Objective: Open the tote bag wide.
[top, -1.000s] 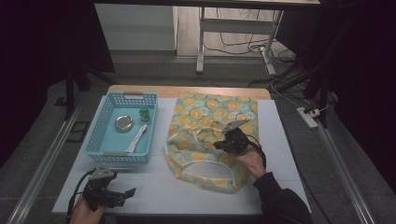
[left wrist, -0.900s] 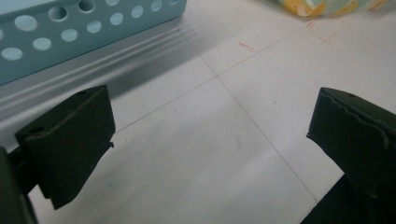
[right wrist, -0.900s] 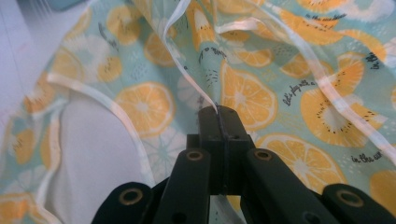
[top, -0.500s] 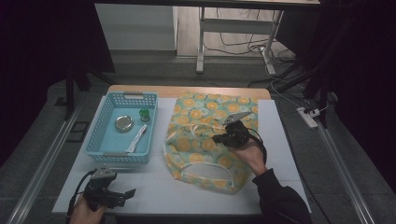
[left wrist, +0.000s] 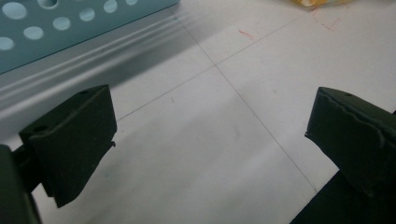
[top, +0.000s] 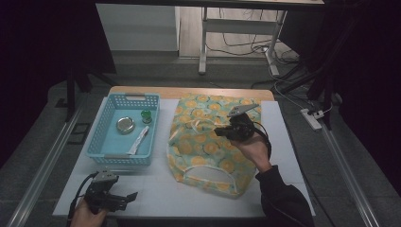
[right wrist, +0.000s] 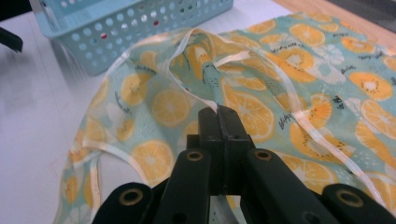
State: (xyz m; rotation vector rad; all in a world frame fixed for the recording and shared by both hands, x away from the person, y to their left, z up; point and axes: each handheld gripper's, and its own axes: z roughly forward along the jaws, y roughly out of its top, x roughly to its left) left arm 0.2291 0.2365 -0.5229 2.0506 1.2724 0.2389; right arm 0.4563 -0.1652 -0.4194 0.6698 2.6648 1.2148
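A cloth bag (top: pixel 203 146) printed with orange slices lies flat on the white table (top: pixel 156 189), its opening toward the front edge. My right gripper (top: pixel 219 132) hovers over the bag's middle, shut on the bag's white strap (right wrist: pixel 187 37), and the fabric rises in a fold toward the jaws. In the right gripper view the closed tips (right wrist: pixel 218 112) pinch the strap where it meets the bag (right wrist: pixel 303 93). My left gripper (top: pixel 128 196) rests at the table's front left corner, open, with bare table between its jaws (left wrist: pixel 210 126).
A light blue perforated basket (top: pixel 105 142) stands left of the bag; it holds a round metal tin (top: pixel 125 125), a small green item (top: pixel 146 116) and a white packet (top: pixel 138 140). The basket's wall (left wrist: pixel 70 28) lies just beyond my left gripper. A wooden strip edges the table's far side.
My right gripper has risen with the strap in it, drawing the bag's upper layer up. The left gripper has stayed in place.
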